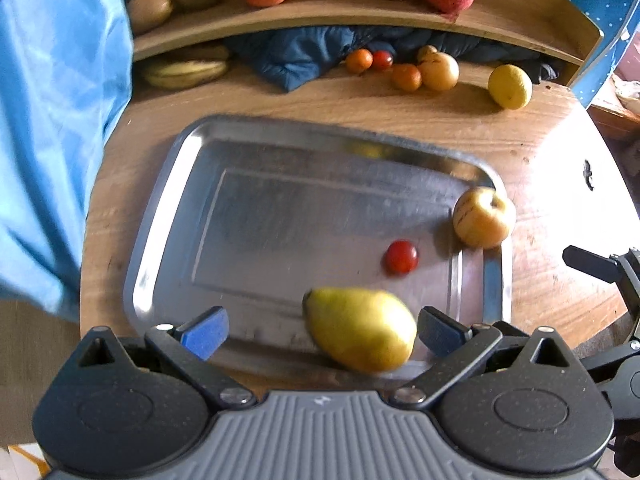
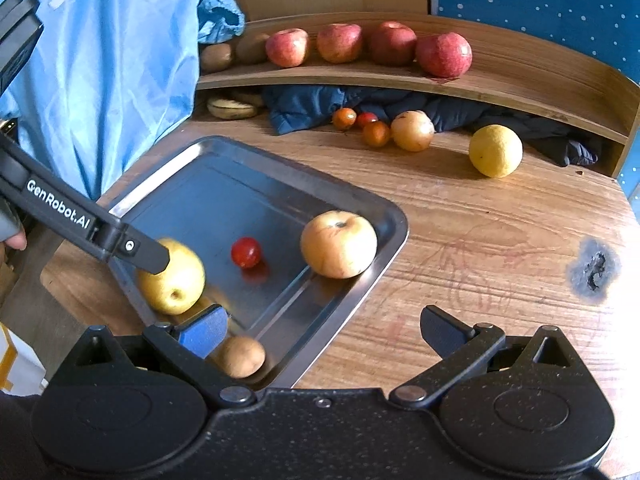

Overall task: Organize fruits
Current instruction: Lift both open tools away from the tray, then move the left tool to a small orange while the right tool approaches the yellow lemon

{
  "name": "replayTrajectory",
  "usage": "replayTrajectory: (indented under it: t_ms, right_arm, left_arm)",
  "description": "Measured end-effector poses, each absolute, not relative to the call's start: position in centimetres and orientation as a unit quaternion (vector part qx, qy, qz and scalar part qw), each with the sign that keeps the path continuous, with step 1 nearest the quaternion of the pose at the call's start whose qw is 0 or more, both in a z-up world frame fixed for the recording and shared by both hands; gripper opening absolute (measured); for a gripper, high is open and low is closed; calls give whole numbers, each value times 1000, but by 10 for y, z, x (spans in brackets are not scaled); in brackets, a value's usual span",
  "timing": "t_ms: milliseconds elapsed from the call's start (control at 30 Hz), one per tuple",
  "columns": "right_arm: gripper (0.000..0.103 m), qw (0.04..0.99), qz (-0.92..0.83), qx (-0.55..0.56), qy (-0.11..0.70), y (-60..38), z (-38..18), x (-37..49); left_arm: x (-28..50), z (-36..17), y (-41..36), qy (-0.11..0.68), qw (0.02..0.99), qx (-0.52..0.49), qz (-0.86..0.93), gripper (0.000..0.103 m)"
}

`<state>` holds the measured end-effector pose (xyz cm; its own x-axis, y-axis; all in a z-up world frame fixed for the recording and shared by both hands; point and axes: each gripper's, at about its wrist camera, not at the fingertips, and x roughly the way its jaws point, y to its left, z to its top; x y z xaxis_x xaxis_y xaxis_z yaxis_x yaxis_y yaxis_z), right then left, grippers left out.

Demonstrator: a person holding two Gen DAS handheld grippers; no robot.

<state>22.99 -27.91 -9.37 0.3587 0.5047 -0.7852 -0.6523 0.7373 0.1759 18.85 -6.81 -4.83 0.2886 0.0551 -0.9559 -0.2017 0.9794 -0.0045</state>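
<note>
Fruits are lying in the steel tray (image 1: 160, 216): from our left wrist we are seeing the left gripper (image 1: 320, 330) spread wide, the yellow pear (image 1: 360, 328) loose between its fingers. From our right wrist, the right gripper (image 2: 324, 334) is hanging wide open and empty beside a small brown fruit (image 2: 242, 356).

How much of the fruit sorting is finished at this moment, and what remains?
Done: a pale apple, a cherry tomato and a small brown fruit lie in the metal tray. In hand: the open left tool is at a yellow pear lying in the tray; the right tool is open and empty. Left: a lemon, a pale round fruit and small tomatoes on the table.
</note>
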Motion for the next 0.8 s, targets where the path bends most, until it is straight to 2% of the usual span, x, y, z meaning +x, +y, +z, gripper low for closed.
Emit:
replayTrajectory:
  t_ms: [800]
  right_arm:
    - [102,860,282,-46,423,-272,-95,275]
  left_arm:
    - [276,-50,-73,563,825,-30,35,103]
